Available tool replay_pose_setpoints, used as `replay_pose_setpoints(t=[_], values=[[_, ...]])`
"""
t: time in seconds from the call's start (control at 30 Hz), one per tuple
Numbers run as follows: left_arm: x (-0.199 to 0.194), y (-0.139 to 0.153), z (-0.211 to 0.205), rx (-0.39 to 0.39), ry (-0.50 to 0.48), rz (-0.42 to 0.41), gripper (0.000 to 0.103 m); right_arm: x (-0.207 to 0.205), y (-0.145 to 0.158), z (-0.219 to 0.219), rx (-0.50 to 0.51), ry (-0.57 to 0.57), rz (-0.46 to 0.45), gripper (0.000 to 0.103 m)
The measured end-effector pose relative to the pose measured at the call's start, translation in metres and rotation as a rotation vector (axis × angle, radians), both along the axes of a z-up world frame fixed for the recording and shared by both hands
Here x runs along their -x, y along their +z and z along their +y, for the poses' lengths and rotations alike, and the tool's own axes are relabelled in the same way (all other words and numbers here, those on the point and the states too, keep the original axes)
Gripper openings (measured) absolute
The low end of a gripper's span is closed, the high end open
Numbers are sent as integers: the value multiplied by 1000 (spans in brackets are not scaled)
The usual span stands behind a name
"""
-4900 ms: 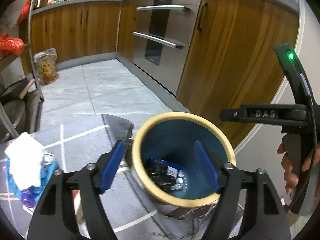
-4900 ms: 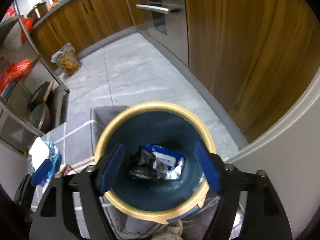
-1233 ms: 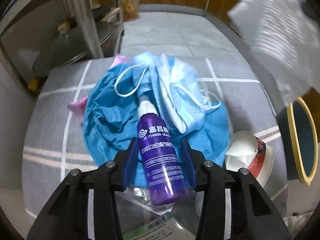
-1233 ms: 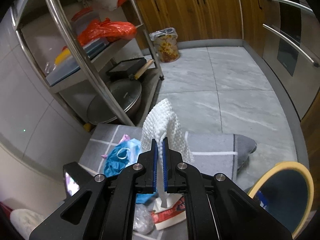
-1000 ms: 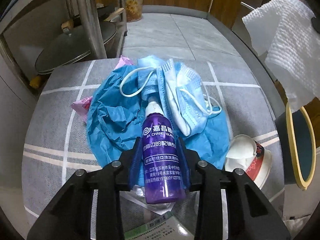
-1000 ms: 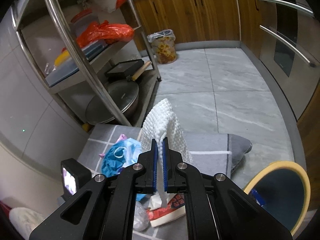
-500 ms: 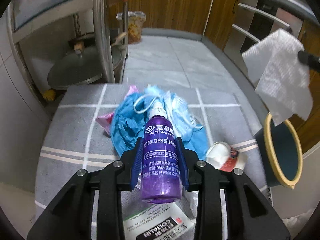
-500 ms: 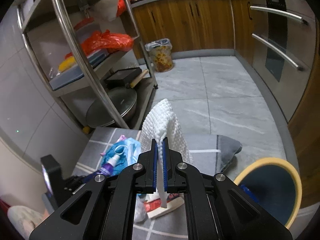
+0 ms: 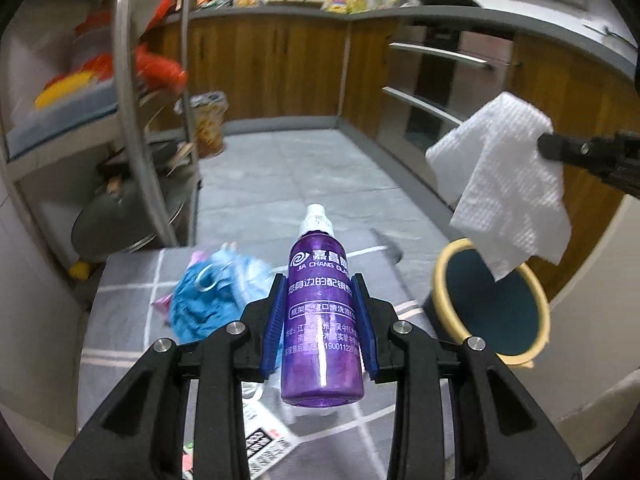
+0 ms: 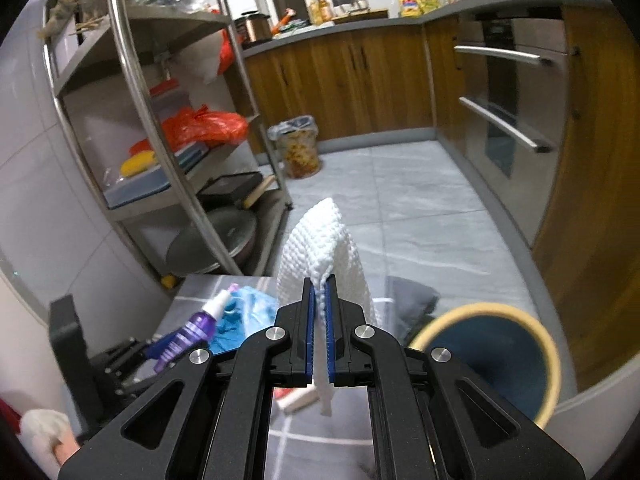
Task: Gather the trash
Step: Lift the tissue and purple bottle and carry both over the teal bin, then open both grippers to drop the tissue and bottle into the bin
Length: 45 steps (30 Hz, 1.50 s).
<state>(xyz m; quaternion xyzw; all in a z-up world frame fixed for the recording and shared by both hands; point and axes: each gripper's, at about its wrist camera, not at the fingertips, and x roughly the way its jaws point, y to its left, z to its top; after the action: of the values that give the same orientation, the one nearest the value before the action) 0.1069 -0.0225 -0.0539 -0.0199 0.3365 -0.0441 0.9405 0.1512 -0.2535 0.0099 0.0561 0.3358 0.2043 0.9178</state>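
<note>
Left hand-held gripper (image 9: 320, 316) clamped a purple plastic spray bottle (image 9: 321, 316); right hand-held gripper (image 10: 319, 320) pinched a white paper towel (image 10: 320, 248) beside the yellow-rimmed blue bin (image 10: 496, 360).

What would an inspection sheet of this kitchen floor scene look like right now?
Surface: grey mat with white lines on a grey tiled floor.
Job's things: purple plastic spray bottle and white paper towel, both lifted; dark blue bin with yellow rim stands beside the mat.
Clutter: crumpled blue wrapping with face masks, a printed white carton.
Grippers: left gripper clamps the bottle; right gripper pinches the towel.
Cables: nothing seen.
Surroundings: steel shelf rack, wooden cabinets, a lined waste basket.
</note>
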Motion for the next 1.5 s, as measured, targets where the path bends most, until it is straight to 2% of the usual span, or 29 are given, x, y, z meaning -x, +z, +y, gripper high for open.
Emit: replay_pose_setpoints(t=[0.33,0.67,1.03,1.2,1.5], values=[[6,17,-55,17,-134,-77,32,23,-14,-84,24,-175,30,6],[6,23,-113,48,-275,-132,32,28,-29,-141,30,-301,68,6],[-10,-7,-170,64,-419,-85,32,5,-61,-162,81,-342,165,6],[-23,-27,-188,72,-444,-33,32,-16,-82,-167,57,-342,258,6],[-40,-61,-215,27,-475,31,32,-37,-102,-165,110,-349,324,6]])
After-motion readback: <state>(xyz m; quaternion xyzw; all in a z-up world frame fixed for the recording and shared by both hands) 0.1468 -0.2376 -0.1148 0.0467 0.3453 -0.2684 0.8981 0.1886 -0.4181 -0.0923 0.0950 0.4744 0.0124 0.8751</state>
